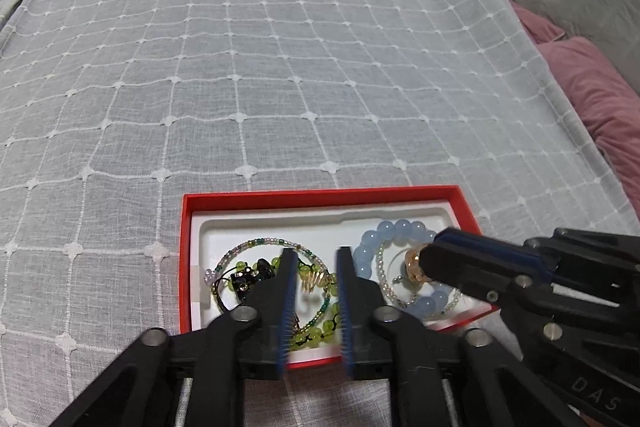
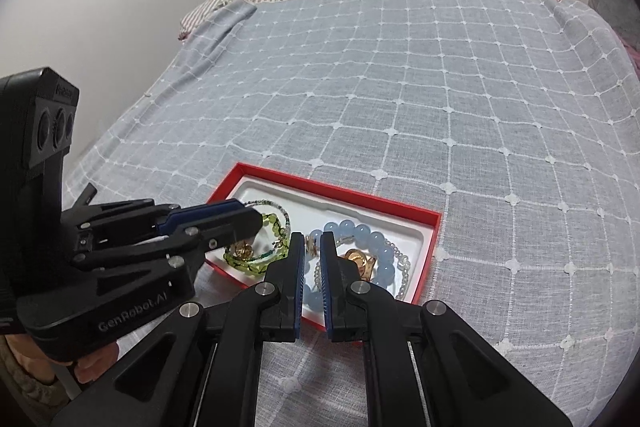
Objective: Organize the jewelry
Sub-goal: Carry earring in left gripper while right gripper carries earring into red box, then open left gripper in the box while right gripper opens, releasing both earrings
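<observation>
Blue bead bracelet (image 1: 400, 231) in red box (image 1: 320, 190): light, slippery, best pinched across strand. Left hand-held gripper (image 1: 316, 259) narrowly parted, empty; right hand-held gripper (image 2: 311, 241) nearly closed, nothing seen held.

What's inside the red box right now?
In the red box, a white insert holds a green bead bracelet, a seed-bead strand, a pale blue bead bracelet, a pearl strand and gold charms. The grippers cover the near part.
</observation>
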Available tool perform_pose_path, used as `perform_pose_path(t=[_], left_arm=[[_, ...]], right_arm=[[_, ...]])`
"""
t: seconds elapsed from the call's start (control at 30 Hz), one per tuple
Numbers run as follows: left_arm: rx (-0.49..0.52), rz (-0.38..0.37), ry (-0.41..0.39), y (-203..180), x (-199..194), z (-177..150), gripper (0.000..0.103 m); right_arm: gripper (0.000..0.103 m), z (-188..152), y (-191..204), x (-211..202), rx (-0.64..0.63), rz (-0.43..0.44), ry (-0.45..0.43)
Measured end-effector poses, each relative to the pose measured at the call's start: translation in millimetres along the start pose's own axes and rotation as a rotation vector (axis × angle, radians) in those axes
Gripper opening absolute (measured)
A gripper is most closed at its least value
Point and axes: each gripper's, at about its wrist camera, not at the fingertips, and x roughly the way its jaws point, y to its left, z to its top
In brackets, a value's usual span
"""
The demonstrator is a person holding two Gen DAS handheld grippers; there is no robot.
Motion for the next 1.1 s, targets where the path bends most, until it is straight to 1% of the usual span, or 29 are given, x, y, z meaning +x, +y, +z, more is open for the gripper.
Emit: perform_pose_path(t=[0.03, 0.1, 0.13, 0.17, 0.33, 0.37, 0.5, 0.63, 0.7, 0.73, 0.77, 0.83, 0.9, 0.93, 1.03, 1.1], left_arm=[[0.001, -0.002, -0.004, 0, -1, 0, 0.026], [0.001, -0.006, -0.010, 0, -2, 0, 0.029], [-0.002, -0.005, -0.011, 0, -3, 0, 0.029], [-0.006, -0.005, -0.013, 2, -3, 0, 0.029], [-0.028, 0.008, -0.030, 6, -11, 0, 0.029], [-0.030, 0.018, -0.038, 6, -14, -2, 0.031], [-0.042, 0.059, -0.057, 7, -22, -12, 0.049], [-0.023, 0.110, -0.068, 6, -27, -18, 0.051], [-0.018, 0.132, -0.068, 7, -28, -22, 0.055], [-0.013, 0.147, -0.066, 7, -29, -25, 0.055], [-0.007, 0.158, -0.064, 6, -29, -27, 0.055], [0.007, 0.174, -0.055, 5, -29, -31, 0.056], [0.008, 0.181, -0.048, 4, -31, -34, 0.061], [0.005, 0.186, -0.050, 4, -34, -35, 0.062], [-0.008, 0.187, -0.051, 1, -40, -37, 0.072], [-0.013, 0.197, -0.054, -1, -45, -39, 0.079]], right_arm=[[0.010, 0, -1, -1, 0.004, -0.001, -0.005], [0.017, 0, -3, -1, 0.015, 0.001, -0.006], [0.023, 0, -4, -2, 0.021, -0.002, -0.005], [0.025, 0, -6, -3, 0.029, -0.004, -0.006], [0.025, 0, -9, -11, 0.056, -0.001, -0.023], [0.025, 0, -9, -13, 0.062, 0.002, -0.025], [0.025, -6, -1, -17, 0.048, 0.005, -0.011], [0.025, -12, 9, -19, 0.018, -0.008, 0.001], [0.025, -15, 11, -19, 0.011, -0.016, 0.006], [0.029, -18, 12, -18, 0.007, -0.024, 0.011], [0.036, -20, 13, -18, -0.003, -0.039, 0.018], [0.046, -25, 17, -17, -0.038, -0.081, 0.031], [0.049, -30, 21, -19, -0.068, -0.103, 0.038], [0.053, -32, 23, -22, -0.082, -0.109, 0.039], [0.064, -38, 28, -32, -0.114, -0.128, 0.025], [0.067, -39, 29, -40, -0.110, -0.139, 0.019]])
